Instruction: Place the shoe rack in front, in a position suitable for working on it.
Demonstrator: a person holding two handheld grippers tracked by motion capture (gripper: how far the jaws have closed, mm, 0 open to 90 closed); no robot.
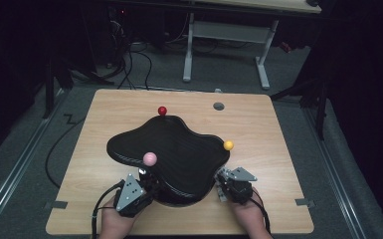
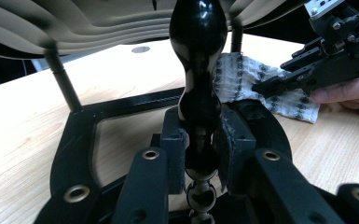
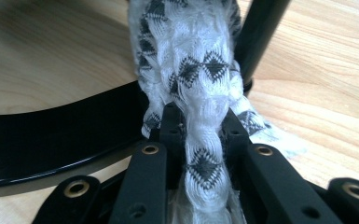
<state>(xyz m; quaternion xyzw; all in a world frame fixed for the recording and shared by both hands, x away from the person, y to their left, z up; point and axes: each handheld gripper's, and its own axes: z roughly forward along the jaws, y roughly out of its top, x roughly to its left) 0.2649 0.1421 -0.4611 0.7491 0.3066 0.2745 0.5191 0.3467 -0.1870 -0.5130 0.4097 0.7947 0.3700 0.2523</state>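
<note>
While gripped, patterned cloth [image 3: 200, 107], black spindle [image 2: 198, 93].

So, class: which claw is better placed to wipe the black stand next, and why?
The right claw: it is shut on the cloth, right beside the stand. The left claw is shut on the stand's post, likely steadying it.

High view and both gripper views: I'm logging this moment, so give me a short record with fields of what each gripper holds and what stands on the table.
left gripper: shut on the black turned post under the stand
right gripper: shut on the white patterned cloth
stand: black wavy-topped stand on the wooden table
balls: red ball, yellow ball, pink ball at the top's rim
</note>
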